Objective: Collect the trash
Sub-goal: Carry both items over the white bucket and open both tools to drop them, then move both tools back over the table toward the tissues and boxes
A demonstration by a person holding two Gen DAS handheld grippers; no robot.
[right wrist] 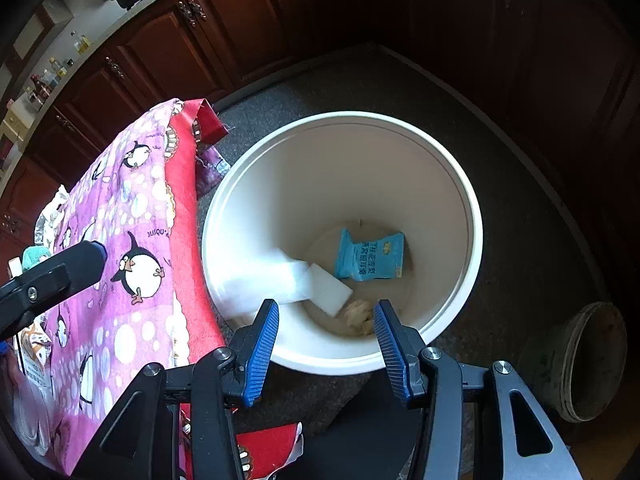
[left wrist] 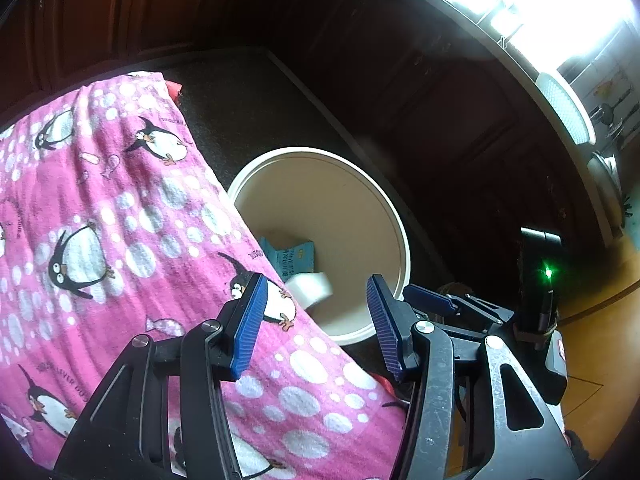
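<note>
Your left gripper (left wrist: 316, 324): jaws apart, empty;
Your right gripper (right wrist: 326, 350): same;
White bin (right wrist: 476, 216): blue packet (right wrist: 370, 256), blurred white piece (right wrist: 308, 284), perhaps paper

Floor: dark grey carpet (right wrist: 500, 184), pale border strip along its far edges. White bin (right wrist: 474, 216) stands directly on it, centre of right wrist view. Surface under pink penguin cloth (right wrist: 132, 208) at 9 o'clock of the bin, edge just beside the rim. Grubby empty pot (right wrist: 580, 364) on the floor at 4 o'clock, apart from the bin.
</note>
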